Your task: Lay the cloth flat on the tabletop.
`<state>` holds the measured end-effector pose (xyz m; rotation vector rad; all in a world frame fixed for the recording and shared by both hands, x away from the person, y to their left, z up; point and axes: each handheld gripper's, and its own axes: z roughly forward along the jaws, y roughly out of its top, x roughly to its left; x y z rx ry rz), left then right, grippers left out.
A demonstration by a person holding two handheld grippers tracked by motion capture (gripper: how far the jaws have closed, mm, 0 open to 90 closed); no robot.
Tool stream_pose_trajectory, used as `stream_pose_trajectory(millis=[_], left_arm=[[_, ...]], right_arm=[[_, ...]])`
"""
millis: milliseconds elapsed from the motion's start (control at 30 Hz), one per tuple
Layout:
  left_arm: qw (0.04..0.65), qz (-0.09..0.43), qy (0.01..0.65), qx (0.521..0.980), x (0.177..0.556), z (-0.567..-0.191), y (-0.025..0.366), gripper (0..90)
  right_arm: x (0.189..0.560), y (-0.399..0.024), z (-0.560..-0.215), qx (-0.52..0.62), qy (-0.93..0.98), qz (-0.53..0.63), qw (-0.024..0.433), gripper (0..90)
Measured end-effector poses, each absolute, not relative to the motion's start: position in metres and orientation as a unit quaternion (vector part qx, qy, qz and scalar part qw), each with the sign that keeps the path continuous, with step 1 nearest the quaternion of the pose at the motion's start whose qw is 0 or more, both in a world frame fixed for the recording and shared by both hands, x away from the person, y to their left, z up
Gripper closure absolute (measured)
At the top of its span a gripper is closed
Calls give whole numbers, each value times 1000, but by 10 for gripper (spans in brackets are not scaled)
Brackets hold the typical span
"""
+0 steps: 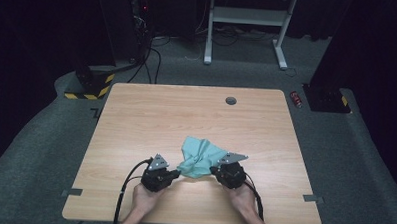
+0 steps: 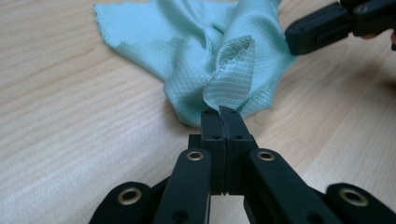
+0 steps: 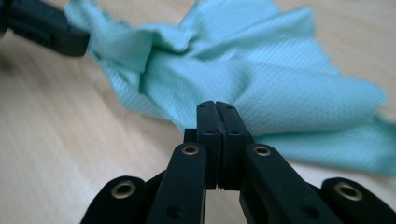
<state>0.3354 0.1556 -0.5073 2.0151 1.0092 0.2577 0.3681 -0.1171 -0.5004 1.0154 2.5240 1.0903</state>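
Left tool: the left tool has its jaws pressed together on a hemmed corner of the cloth; the pinched corner stands up in a small fold right above the jaw tips.
Left tool from above: in the high view the left tool sits at the cloth's near left edge, held in the person's left hand.
Right tool: the right tool has its jaws shut tight, with the cloth bunched right at the tips; a thin edge of fabric appears caught between them.
Right tool from above: in the high view the right tool meets the cloth's near right edge, held in the person's right hand.
Tools to each other: they point inward at the cloth from opposite sides, and each shows as a black shape at the cloth's far side in the other's gripper view.
Cloth: light green with a woven diamond pattern, crumpled, most of it lying on the counter beyond the two tools, spreading away from the person.
Counter: pale wood; the cloth lies on its near half, near the middle, well apart from the small round grommet by the far edge.
Beyond the cloth: past the counter's far edge, grey carpet, a white frame leg and black cables.
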Motion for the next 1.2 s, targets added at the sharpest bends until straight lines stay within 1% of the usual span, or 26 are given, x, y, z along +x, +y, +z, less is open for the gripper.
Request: stream_pose_trajectory(millis=[67, 167, 267, 333, 433, 533, 600, 733, 900, 1067, 1133, 1200], left_arm=[[417, 102, 402, 809, 334, -508, 156, 890], [411, 100, 404, 811, 332, -508, 157, 858], [403, 107, 414, 809, 331, -505, 159, 781], [398, 120, 420, 807, 331, -502, 162, 710], [406, 124, 429, 797, 334, -498, 166, 623], [417, 123, 427, 792, 338, -492, 167, 537], [428, 119, 426, 788, 340, -488, 165, 496], [432, 117, 418, 790, 347, -480, 154, 460], [415, 119, 407, 805, 361, -478, 132, 448], [407, 90, 414, 809, 379, -489, 114, 450], [402, 86, 419, 809, 383, -494, 111, 454], [400, 86, 419, 811, 385, -496, 109, 472]], right_arm=[[364, -117, -505, 345, 858, 369, 98, 878], [362, -119, -506, 346, 857, 370, 90, 791], [358, -125, -499, 343, 854, 379, 92, 699], [353, -131, -492, 335, 853, 384, 111, 675], [351, -142, -484, 340, 846, 390, 128, 641], [360, -151, -482, 361, 837, 386, 144, 581], [368, -155, -482, 376, 829, 386, 146, 553], [388, -159, -486, 404, 815, 394, 131, 500], [410, -160, -491, 431, 806, 389, 118, 492], [418, -158, -495, 433, 807, 386, 105, 523], [420, -156, -496, 429, 811, 385, 102, 540], [421, -154, -498, 423, 815, 382, 99, 589]])
